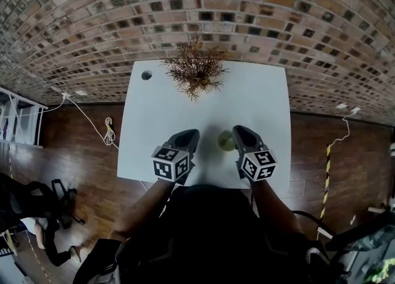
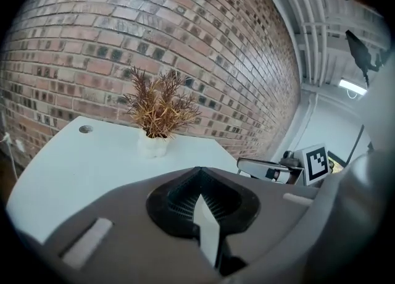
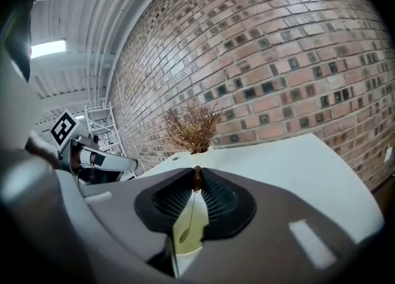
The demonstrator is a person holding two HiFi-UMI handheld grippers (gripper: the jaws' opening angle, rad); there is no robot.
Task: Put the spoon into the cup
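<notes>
A: In the head view, your left gripper (image 1: 192,133) and right gripper (image 1: 238,131) sit side by side over the near part of the white worktop (image 1: 154,110). Both point toward its far side.

B: The yellow-green cup (image 1: 225,141) stands on the worktop between them, close against your right fingers. The spoon is too small to make out from up there. A dried plant (image 1: 196,70) stands at the far edge, with a round hole (image 1: 146,75) at the far left corner.

A: In the left gripper view, the fingers of your left gripper (image 2: 200,169) meet at their tips with nothing between them. Only bare worktop (image 2: 68,171) shows beneath. The plant (image 2: 159,107) in its white pot (image 2: 154,146) stands far ahead, and your right gripper (image 2: 244,165) shows at the right.

B: In the right gripper view, your right gripper (image 3: 196,170) has its fingers clamped on the brown end of the spoon (image 3: 184,235). The thin stem runs back toward the camera, and the bowl shows against the cup (image 3: 196,218) below the fingers. You can't tell from here whether the bowl is inside the cup. Your left gripper (image 3: 129,165) shows at the left.
</notes>
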